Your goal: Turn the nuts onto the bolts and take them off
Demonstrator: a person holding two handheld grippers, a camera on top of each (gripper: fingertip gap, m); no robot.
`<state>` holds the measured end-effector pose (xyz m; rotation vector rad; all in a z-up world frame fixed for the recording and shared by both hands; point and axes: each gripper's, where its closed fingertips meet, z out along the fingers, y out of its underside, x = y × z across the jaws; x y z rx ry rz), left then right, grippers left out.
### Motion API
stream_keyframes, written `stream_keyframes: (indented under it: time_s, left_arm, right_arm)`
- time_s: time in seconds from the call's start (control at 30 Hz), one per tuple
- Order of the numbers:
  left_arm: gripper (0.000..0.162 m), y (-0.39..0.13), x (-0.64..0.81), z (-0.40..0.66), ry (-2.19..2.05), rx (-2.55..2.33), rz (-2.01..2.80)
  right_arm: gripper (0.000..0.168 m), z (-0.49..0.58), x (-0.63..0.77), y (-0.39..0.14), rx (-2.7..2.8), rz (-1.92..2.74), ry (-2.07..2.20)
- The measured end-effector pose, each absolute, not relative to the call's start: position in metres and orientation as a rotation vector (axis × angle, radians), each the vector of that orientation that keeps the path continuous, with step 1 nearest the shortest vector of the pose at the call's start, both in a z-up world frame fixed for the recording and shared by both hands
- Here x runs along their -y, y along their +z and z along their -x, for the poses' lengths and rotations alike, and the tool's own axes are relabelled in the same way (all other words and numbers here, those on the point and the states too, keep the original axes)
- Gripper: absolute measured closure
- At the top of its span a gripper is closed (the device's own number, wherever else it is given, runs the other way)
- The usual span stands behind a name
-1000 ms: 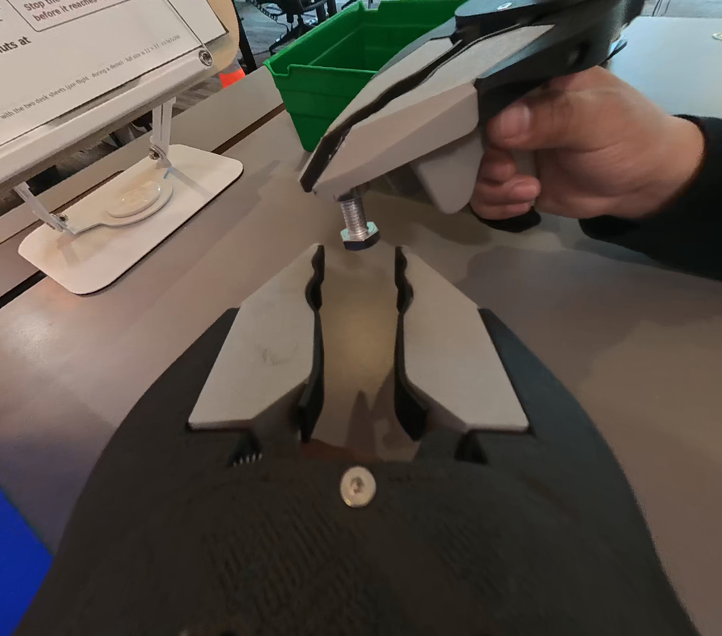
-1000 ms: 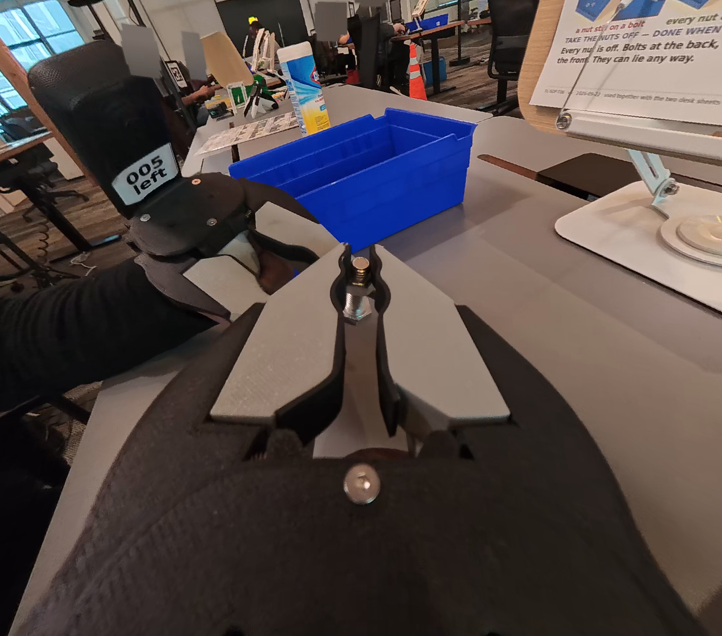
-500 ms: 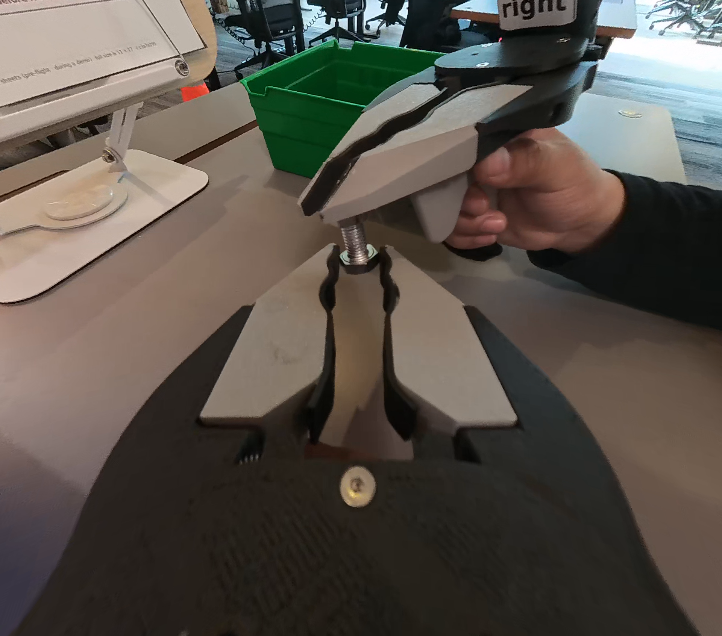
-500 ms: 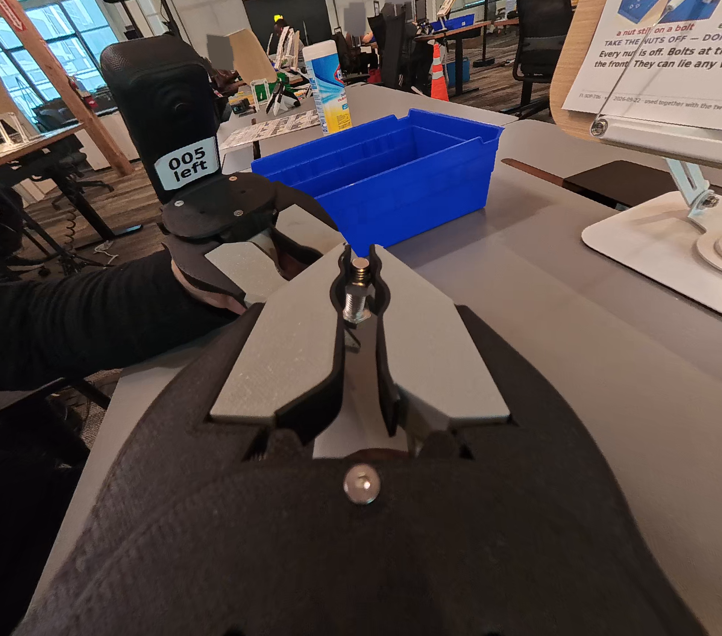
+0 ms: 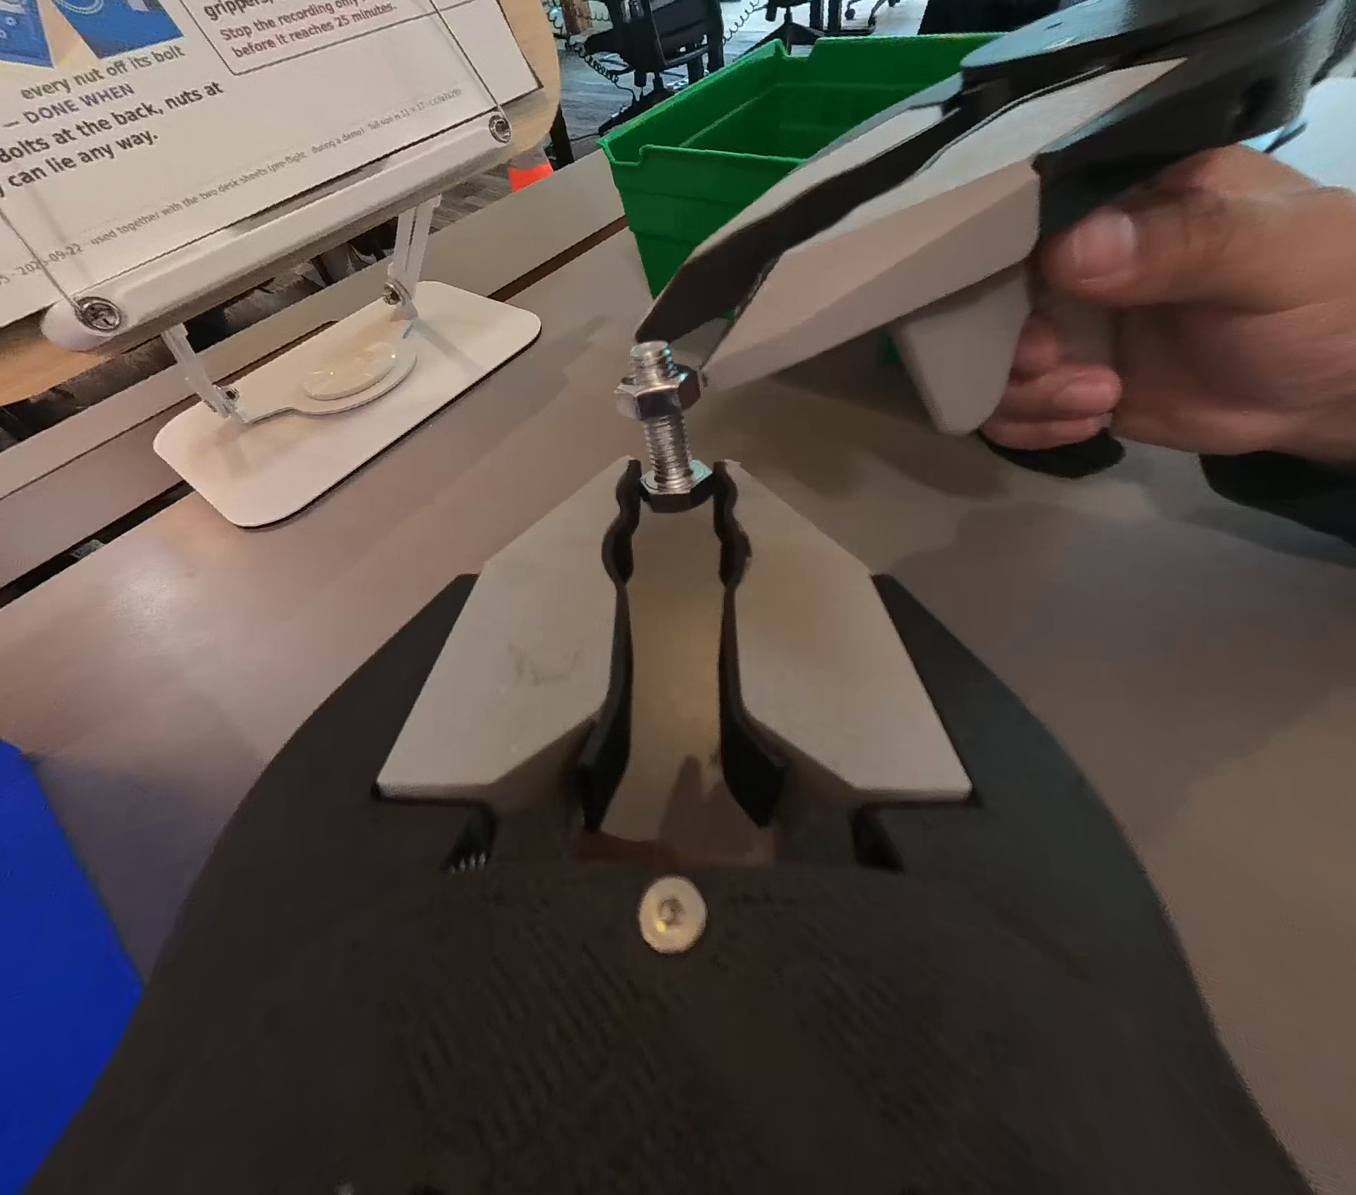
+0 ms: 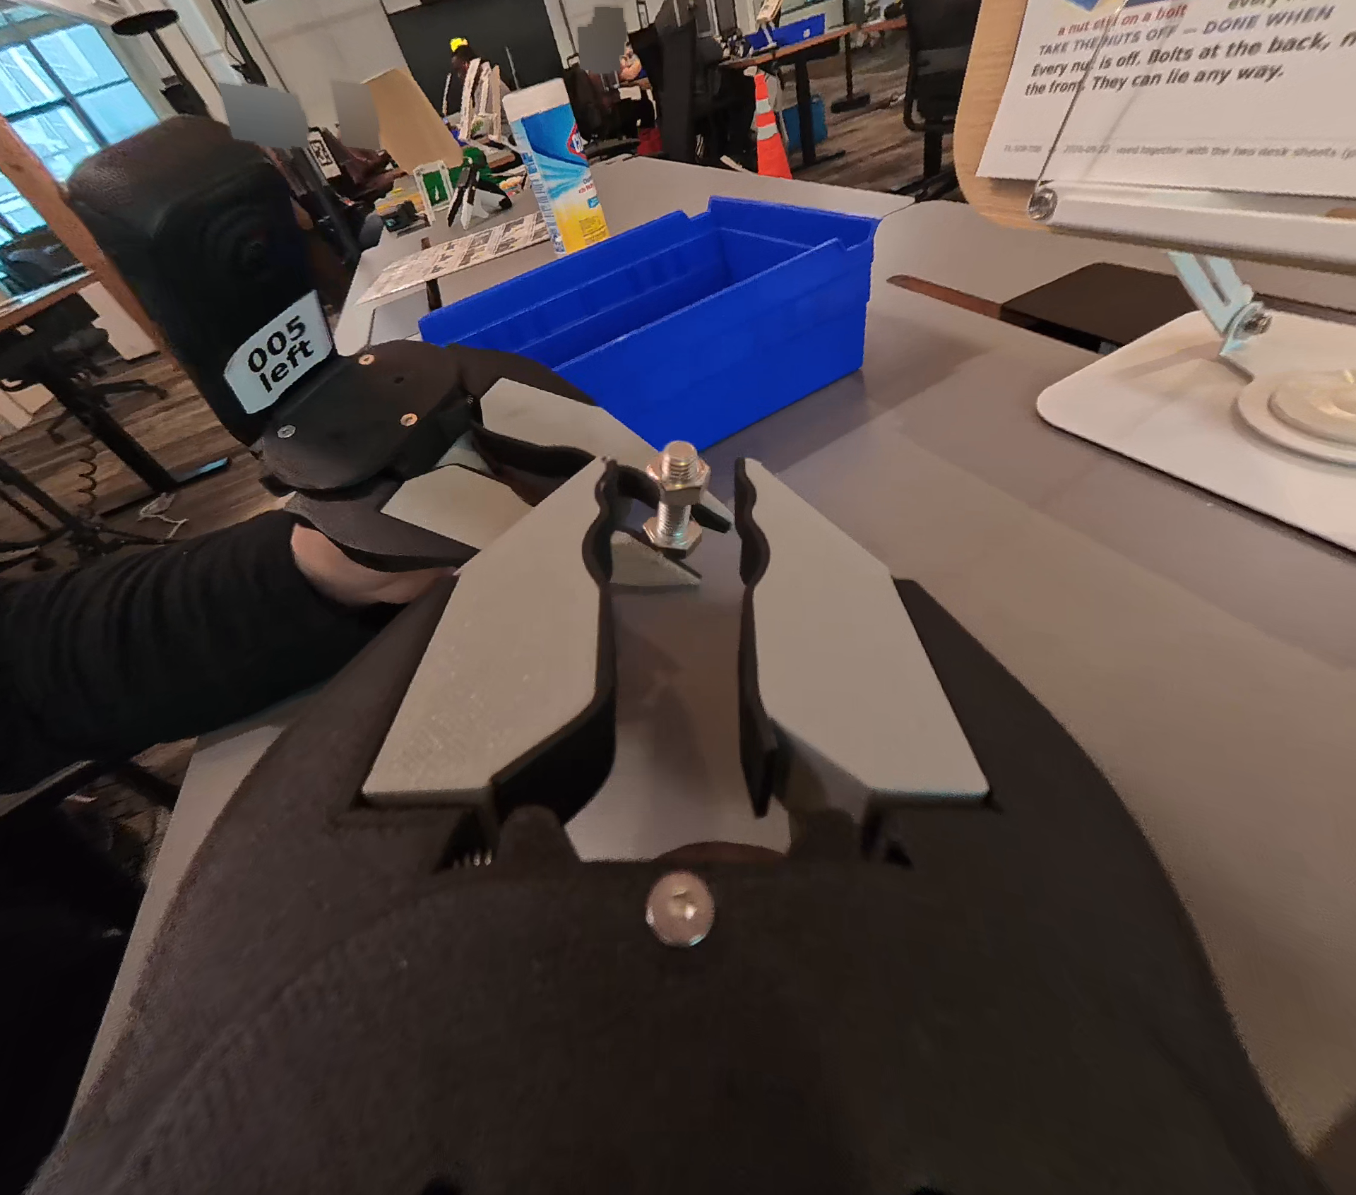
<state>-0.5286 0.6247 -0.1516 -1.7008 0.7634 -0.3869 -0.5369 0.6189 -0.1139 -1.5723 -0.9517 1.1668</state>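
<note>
- Fingers first: our left gripper [image 5: 673, 485] has its fingers [image 5: 543, 646] closed on the hex head of the bolt [image 5: 664, 433], pinching it at the very tips.
- We hold the bolt upright above the grey tabletop [image 5: 1101, 646], threaded end up.
- We see a nut [image 5: 655, 393] sitting high on the thread, near the top end, with a short stub of thread showing above it.
- Our right gripper [image 6: 671, 499] has its fingers [image 6: 844, 646] spread apart; in the right wrist view the bolt stands in the gap between the tips, touching neither.
- From the left wrist view, the right gripper [image 5: 679, 345] comes in from the right and slopes downward, its tips right at the nut; we cannot tell from that angle whether they touch it.
- We see a hand [image 5: 1203, 323] wrapped around the right gripper's handle, and a black sleeve [image 6: 147, 631] behind the left gripper [image 6: 660, 554].
- A green bin [image 5: 734, 162] sits on the tabletop behind the right gripper.
- A blue bin [image 6: 697, 308] sits beyond the left gripper, with a divider running along its inside; what we can see of its inside is bare.
- A white stand [image 5: 330, 389] carrying an instruction sheet [image 5: 220, 22] stands on the tabletop between the two bins, toward the back.
- Behind the blue bin we see a wipes canister [image 6: 554, 169] on the next desk.
</note>
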Motion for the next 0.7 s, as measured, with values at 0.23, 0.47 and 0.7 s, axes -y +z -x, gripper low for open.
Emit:
stream_keyframes:
  time_s: [0.23,0.47,0.7]
  left_arm:
    - [0.145,-0.154,-0.616,0.517,-0.4,-0.832,1.692]
    - [0.144,-0.151,-0.613,0.518,-0.523,-0.807,1.711]
    - [0.155,-0.145,-0.611,0.521,-0.638,-0.763,1.702]
  right_arm:
    - [0.152,0.545,-0.613,-0.124,1.018,1.586,1.13]
    - [0.152,0.544,-0.613,-0.124,1.026,1.599,1.113]
    - [0.152,0.546,-0.613,-0.129,1.048,1.611,1.073]
